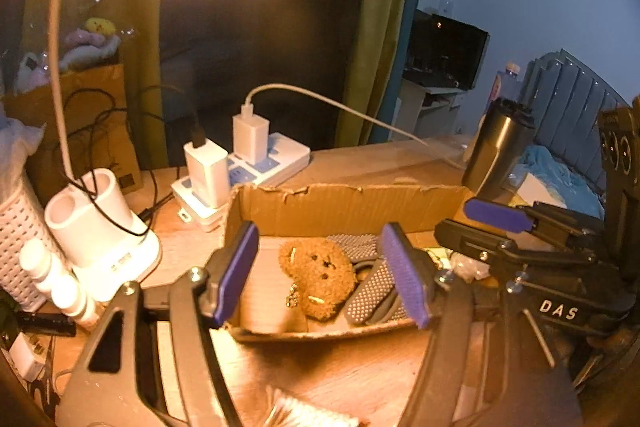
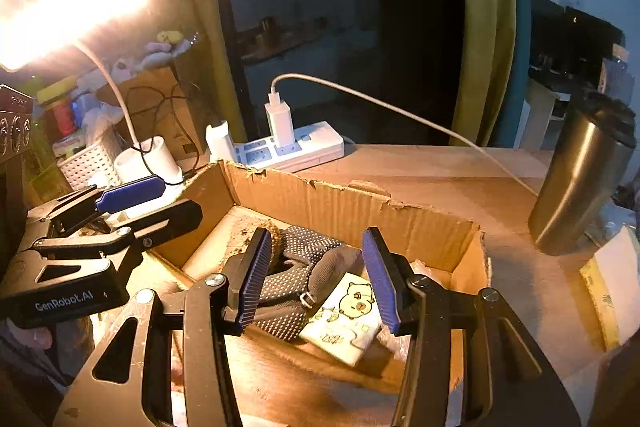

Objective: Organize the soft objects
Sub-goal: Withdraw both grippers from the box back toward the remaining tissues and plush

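Observation:
A shallow cardboard box [image 1: 340,205] sits on the wooden desk. In it lie a brown plush bear [image 1: 318,277] and grey dotted socks [image 1: 370,293]. My left gripper [image 1: 322,273] is open and empty, just above the box's near edge, with the bear between its fingers in view. In the right wrist view the box [image 2: 352,211] holds the dotted socks [image 2: 304,267] and a white tissue pack with a cartoon print [image 2: 346,319]. My right gripper [image 2: 316,281] is open and empty above them. Each gripper shows at the side of the other's view.
A white power strip [image 1: 256,171] with chargers and cables sits behind the box. A white lamp base [image 1: 100,231] and white basket [image 1: 20,239] stand left. A steel tumbler [image 2: 580,175] stands right. A paper bag with plush toys [image 1: 88,99] is at the back left.

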Motion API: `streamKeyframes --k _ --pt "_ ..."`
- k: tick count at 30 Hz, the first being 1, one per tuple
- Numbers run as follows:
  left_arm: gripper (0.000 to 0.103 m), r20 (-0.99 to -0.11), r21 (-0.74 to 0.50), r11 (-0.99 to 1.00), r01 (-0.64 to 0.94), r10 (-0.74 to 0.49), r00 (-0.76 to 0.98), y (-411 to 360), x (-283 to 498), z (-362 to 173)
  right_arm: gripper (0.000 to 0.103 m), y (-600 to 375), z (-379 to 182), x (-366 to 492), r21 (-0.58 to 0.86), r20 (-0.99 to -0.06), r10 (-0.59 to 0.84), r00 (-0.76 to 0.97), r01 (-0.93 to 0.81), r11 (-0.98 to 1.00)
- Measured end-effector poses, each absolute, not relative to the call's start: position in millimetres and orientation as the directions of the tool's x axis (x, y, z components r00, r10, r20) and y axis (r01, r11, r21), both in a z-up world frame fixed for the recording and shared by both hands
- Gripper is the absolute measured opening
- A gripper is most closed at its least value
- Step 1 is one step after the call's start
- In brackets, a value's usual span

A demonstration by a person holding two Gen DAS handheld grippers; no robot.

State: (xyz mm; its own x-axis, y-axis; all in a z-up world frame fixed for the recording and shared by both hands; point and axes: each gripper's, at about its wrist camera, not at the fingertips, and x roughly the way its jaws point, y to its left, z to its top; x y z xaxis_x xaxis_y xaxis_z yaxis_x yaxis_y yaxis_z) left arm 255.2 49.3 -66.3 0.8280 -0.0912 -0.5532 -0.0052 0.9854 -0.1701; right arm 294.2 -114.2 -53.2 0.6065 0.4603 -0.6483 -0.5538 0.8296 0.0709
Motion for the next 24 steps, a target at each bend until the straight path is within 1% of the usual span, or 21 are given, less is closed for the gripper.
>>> streamKeyframes --k 15,16,17,18,24 --pt "0.067 -0.505 -0.176 0.984 -0.021 -0.072 0.860 57 198 -47 0.051 -124 -28 238 0.046 -0.607 0.470 0.641 -0.562 0.826" --pt "0.069 -0.501 -0.175 0.984 -0.020 -0.072 0.863 56 195 -46 0.051 -125 -27 235 0.046 -0.604 0.470 0.644 -0.560 0.827" --pt "0.076 -0.497 -0.175 0.984 -0.019 -0.072 0.865 57 191 -45 0.051 -126 -26 231 0.045 -0.602 0.469 0.646 -0.559 0.828" --pt "0.077 -0.489 -0.182 0.983 -0.016 -0.076 0.869 58 186 -44 0.051 -128 -25 227 0.045 -0.599 0.470 0.649 -0.558 0.828" --pt "0.078 -0.482 -0.188 0.982 -0.024 -0.071 0.873 60 168 -42 0.051 -130 -25 208 0.049 -0.593 0.476 0.650 -0.562 0.826"
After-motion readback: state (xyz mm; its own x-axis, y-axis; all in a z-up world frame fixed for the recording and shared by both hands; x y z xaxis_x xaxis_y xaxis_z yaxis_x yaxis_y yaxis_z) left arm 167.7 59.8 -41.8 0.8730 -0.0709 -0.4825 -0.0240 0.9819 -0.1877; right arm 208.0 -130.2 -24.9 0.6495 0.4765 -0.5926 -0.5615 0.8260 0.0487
